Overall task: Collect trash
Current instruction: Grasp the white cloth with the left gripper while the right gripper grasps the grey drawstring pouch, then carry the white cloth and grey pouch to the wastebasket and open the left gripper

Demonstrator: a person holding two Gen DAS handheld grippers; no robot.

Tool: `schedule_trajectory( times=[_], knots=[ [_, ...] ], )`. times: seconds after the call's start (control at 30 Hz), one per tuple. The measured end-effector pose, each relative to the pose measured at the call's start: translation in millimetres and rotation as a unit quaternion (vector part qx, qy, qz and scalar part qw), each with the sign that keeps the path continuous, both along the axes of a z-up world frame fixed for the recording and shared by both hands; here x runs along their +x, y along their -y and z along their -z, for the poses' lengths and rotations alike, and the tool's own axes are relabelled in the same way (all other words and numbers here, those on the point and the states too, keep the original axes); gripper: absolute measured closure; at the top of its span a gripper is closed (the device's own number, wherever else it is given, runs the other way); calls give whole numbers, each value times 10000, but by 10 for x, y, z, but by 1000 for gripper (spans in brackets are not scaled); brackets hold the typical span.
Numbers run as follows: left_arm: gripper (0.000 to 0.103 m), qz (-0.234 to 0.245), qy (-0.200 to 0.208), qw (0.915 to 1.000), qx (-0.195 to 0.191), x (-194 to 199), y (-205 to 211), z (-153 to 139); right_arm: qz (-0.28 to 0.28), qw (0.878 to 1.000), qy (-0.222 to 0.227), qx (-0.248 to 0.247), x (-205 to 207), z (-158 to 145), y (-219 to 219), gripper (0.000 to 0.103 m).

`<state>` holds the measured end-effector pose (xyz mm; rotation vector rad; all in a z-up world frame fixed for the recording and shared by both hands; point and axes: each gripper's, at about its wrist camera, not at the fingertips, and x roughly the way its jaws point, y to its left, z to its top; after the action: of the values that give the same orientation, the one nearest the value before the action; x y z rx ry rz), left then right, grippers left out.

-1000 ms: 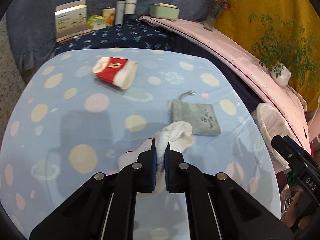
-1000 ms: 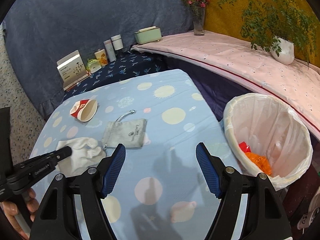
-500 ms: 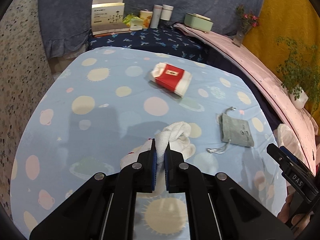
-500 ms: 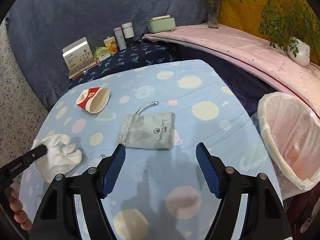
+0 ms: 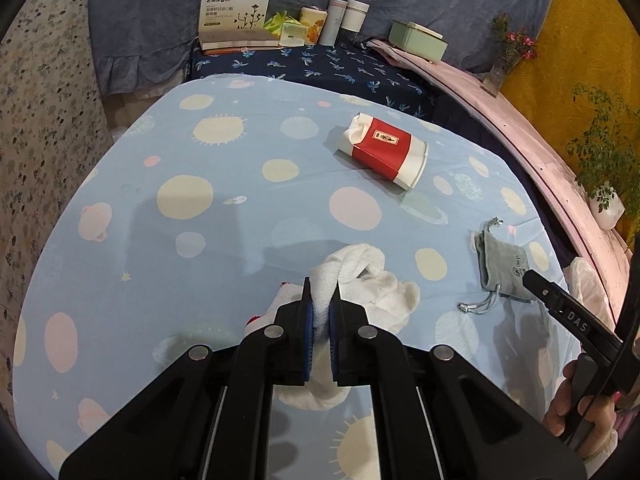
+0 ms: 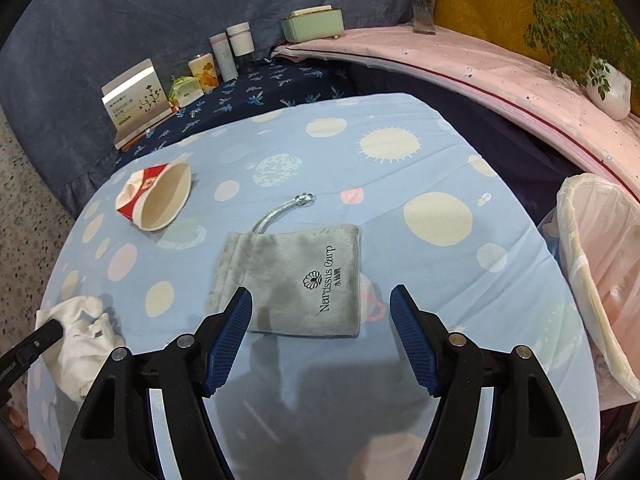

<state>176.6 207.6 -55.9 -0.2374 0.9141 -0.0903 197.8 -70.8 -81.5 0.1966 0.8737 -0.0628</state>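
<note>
White knitted cloth (image 5: 362, 280), one piece, crumpled: soft, light, no stiffness to speak of; your left gripper (image 5: 321, 320) has its fingers clenched on an upstanding fold of it, low over the near part of the worktop (image 5: 240, 168), the loose remainder resting on the blue spotted cover. Expect it to trail and drape when lifted, so carry it high enough to clear the rim of the lined waste bin (image 6: 592, 248) at the worktop's right edge. Grey velvety drawstring pouch (image 6: 292, 276), flat, limp, apparently empty: lies mid-worktop just ahead of your right gripper (image 6: 320, 328), whose fingers are closing, nothing yet between the pads. Nap looks grippy rather than slick; pinch a raised edge or the gathered neck by the silver cord (image 6: 280, 212), since a flat face offers little to bite. Red-and-white paper cup (image 5: 384, 154), on its side, already crushed, well beyond the pouch: light, crumples readily, likely to roll; take it across the flattened mouth.
</note>
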Motion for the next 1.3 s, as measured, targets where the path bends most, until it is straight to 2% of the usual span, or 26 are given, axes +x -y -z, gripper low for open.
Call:
schedule_trajectory(
  times=[0.13,0.23,0.3,0.33,0.37,0.4,0.67,0.93,1.3],
  knots=[
    [97,53,-12,10000,-27,16,13,31,-64,9998,-205,-7,56,141,-35,46],
    [97,101,-18,9999,-15,27,44,42,-95,9997,-163,-161,23,162,-84,53],
    [97,129,-28,9999,-36,28,71,43,-151,9994,-173,-240,9,163,-117,72],
    [97,138,-25,9999,-35,27,85,38,-186,9994,-185,-244,5,160,-125,78],
    [97,156,-19,9999,-35,21,108,28,-227,9993,-205,-220,-5,157,-135,89],
    [97,176,-13,9998,-40,18,134,19,-265,9992,-229,-170,-19,154,-141,93],
    [97,389,98,9992,-74,-45,404,-145,-301,9995,-25,-27,-301,-36,-126,96],
    [97,682,327,9971,-82,-158,785,-415,-235,9985,484,73,-627,-510,86,96],
    [97,1163,636,9911,-94,-337,1422,-817,210,9923,1210,173,-1033,-1143,684,96]
  ],
)
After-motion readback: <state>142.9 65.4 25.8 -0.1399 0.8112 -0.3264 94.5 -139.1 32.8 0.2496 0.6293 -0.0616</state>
